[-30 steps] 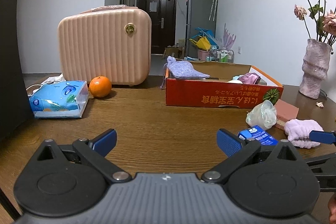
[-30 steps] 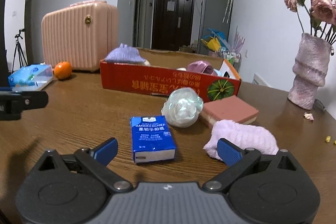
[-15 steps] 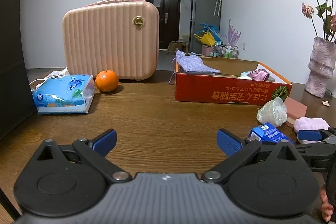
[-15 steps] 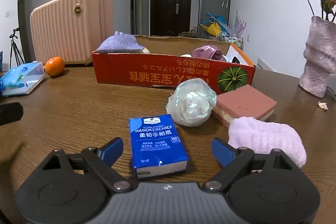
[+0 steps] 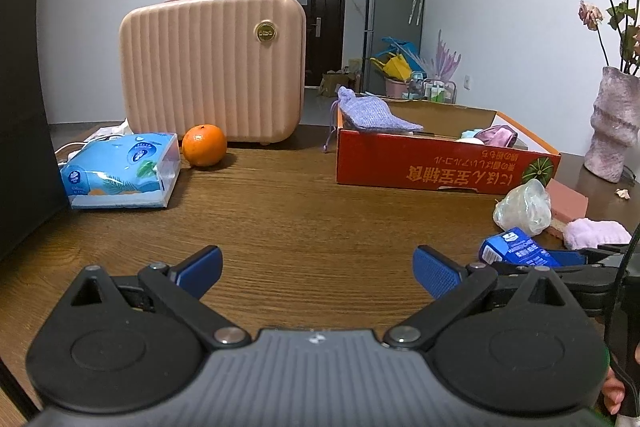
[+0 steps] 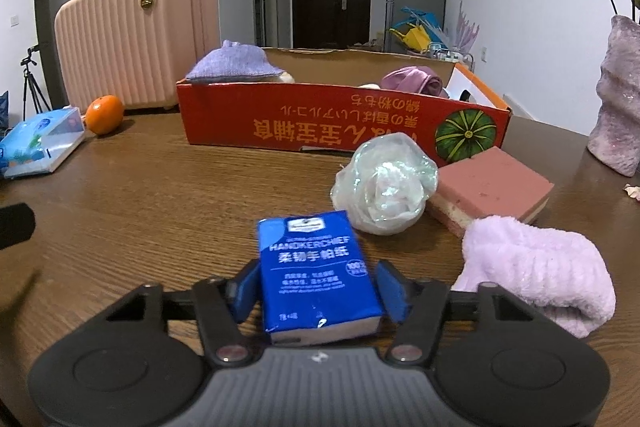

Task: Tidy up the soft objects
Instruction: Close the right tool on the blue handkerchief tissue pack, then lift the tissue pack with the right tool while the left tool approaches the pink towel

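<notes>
The red cardboard box (image 6: 340, 123) waits at twelve o'clock. The right gripper (image 6: 318, 287), wide a moment ago, has narrowed onto the blue tissue pack (image 6: 316, 271): grasp likely begun. The left gripper (image 5: 318, 267) stays wide, empty.

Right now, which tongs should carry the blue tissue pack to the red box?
Right. The right tongs already flank the blue tissue pack, a pad against each side, and the red box lies straight ahead. The left tongs stand wide open over bare table, holding nothing.
</notes>
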The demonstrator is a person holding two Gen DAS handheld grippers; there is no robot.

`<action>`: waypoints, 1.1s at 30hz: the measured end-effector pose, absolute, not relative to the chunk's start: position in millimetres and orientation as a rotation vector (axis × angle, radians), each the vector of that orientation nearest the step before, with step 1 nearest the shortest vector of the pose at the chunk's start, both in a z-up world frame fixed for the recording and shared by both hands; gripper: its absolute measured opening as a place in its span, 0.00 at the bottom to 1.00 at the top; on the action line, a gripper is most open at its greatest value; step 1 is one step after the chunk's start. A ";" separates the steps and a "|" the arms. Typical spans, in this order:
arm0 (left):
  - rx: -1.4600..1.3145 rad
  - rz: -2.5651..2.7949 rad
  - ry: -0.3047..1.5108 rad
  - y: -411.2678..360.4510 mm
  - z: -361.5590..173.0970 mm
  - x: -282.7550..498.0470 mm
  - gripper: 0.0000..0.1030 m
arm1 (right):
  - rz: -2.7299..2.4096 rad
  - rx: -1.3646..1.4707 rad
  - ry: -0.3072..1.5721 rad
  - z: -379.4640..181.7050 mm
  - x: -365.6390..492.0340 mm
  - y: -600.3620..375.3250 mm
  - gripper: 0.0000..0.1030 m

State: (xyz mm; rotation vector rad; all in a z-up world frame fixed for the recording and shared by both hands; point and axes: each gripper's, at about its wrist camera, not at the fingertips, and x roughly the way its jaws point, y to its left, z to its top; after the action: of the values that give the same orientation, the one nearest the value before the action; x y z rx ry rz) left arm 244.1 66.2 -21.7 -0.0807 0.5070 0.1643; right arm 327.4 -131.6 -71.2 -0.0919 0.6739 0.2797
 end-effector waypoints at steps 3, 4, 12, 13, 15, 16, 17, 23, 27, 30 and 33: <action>-0.080 0.165 0.509 66.1 -22.0 244.5 1.00 | 0.284 -0.095 0.669 -71.4 326.5 -131.2 0.51; -0.081 0.165 0.508 66.2 -22.0 244.4 1.00 | 0.284 -0.094 0.667 -71.3 326.2 -131.4 0.51; -0.082 0.164 0.509 66.1 -22.2 244.6 1.00 | 0.270 -0.092 0.605 -64.4 317.9 -136.7 0.49; -0.082 0.164 0.509 66.1 -22.3 244.6 1.00 | 0.271 -0.086 0.590 -62.2 315.7 -138.5 0.49; -0.082 0.161 0.511 65.9 -23.2 244.6 1.00 | 0.270 -0.073 0.560 -57.2 310.6 -142.2 0.49; -0.082 0.159 0.512 65.7 -23.8 244.5 1.00 | 0.268 -0.068 0.544 -54.7 308.4 -144.0 0.49; -0.081 0.157 0.512 65.5 -24.0 244.7 1.00 | 0.267 -0.064 0.533 -52.9 306.9 -145.2 0.49; -0.081 0.147 0.516 64.3 -24.6 245.0 1.00 | 0.253 -0.042 0.464 -42.3 298.0 -152.8 0.49; -0.083 0.140 0.520 63.8 -24.8 244.9 1.00 | 0.235 -0.036 0.432 -37.8 293.3 -160.9 0.49; -0.086 0.140 0.522 64.5 -25.0 245.0 1.00 | 0.220 -0.031 0.416 -35.8 291.2 -169.0 0.49; -0.087 0.140 0.524 64.8 -25.2 245.2 1.00 | 0.205 -0.026 0.407 -34.7 289.4 -178.5 0.49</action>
State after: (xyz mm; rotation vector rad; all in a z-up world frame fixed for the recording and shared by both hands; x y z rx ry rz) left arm 245.2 64.8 -25.2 -0.0865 0.5238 0.1396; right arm 289.4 -178.5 -34.7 -0.0258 0.4067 0.2055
